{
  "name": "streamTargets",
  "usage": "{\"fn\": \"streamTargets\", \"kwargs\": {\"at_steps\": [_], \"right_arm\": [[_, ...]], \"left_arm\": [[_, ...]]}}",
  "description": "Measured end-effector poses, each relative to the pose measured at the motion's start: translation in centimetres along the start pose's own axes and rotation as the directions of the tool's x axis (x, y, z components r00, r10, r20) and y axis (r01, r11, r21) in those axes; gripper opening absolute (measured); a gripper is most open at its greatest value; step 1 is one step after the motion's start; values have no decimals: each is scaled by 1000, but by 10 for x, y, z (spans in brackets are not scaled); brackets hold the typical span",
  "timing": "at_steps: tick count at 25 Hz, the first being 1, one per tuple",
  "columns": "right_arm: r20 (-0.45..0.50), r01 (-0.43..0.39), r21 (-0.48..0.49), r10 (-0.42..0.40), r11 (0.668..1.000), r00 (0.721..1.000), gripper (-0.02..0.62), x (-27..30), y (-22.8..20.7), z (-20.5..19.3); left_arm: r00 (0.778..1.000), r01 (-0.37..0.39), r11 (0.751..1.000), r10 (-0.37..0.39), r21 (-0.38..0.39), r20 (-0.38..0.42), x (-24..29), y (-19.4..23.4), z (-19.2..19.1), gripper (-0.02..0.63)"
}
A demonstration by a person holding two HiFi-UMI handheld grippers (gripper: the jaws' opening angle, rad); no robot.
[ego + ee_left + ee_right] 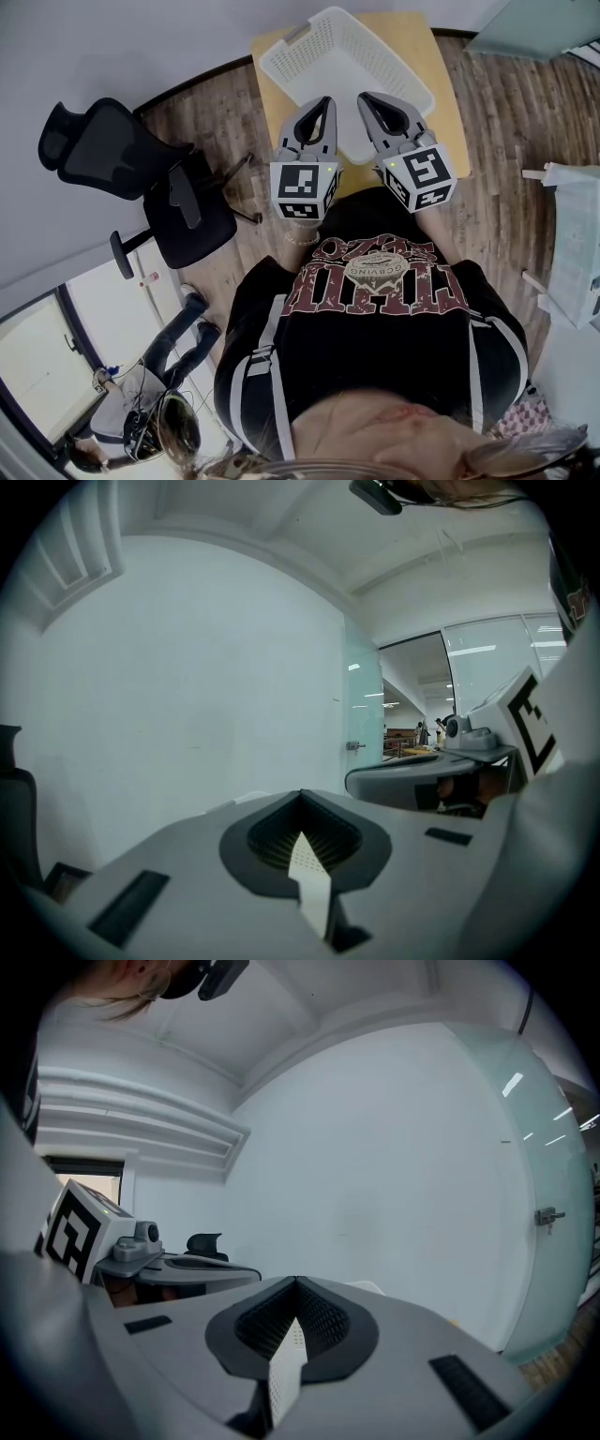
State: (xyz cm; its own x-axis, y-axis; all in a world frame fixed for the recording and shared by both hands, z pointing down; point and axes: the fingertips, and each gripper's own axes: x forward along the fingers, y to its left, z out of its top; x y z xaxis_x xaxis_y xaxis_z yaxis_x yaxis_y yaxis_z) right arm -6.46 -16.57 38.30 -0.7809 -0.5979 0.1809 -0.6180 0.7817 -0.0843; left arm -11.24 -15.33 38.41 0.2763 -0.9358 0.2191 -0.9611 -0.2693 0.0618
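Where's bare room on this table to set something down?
Inside the white basket, bare mesh. Narrow wood strips of table flank its left and right sides. Crowded at the near edge, under left gripper and right gripper.

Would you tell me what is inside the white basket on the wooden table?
The white basket shows a bare mesh floor. Its near end is covered by the left gripper and right gripper, so that part cannot be checked.

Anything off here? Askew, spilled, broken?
The basket sits turned on the table, and its far corner seems to overhang the table's edge. The left tool and the right tool are shut and empty over its near side. Nothing looks spilled or damaged.
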Motion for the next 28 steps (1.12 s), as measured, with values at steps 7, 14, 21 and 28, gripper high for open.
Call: {"fn": "streamTargets", "kwargs": {"at_steps": [7,14,21,28], "right_arm": [[-2,-4,-3,4,1000,1000,17,3,3,1],[4,-9,-1,9,1000,1000,17,2,6,1],[2,-8,-3,8,1000,1000,17,3,7,2],[-1,-13,-4,13,1000,1000,17,4,7,2]], "left_arm": [[1000,6,1000,-6,1,6,-2,1,3,48],[1000,13,1000,-13,3,8,-4,-1,3,48],[1000,15,1000,-15,-4,16,-5,0,6,48],[1000,14,1000,-14,-4,11,-4,1,5,48]]}}
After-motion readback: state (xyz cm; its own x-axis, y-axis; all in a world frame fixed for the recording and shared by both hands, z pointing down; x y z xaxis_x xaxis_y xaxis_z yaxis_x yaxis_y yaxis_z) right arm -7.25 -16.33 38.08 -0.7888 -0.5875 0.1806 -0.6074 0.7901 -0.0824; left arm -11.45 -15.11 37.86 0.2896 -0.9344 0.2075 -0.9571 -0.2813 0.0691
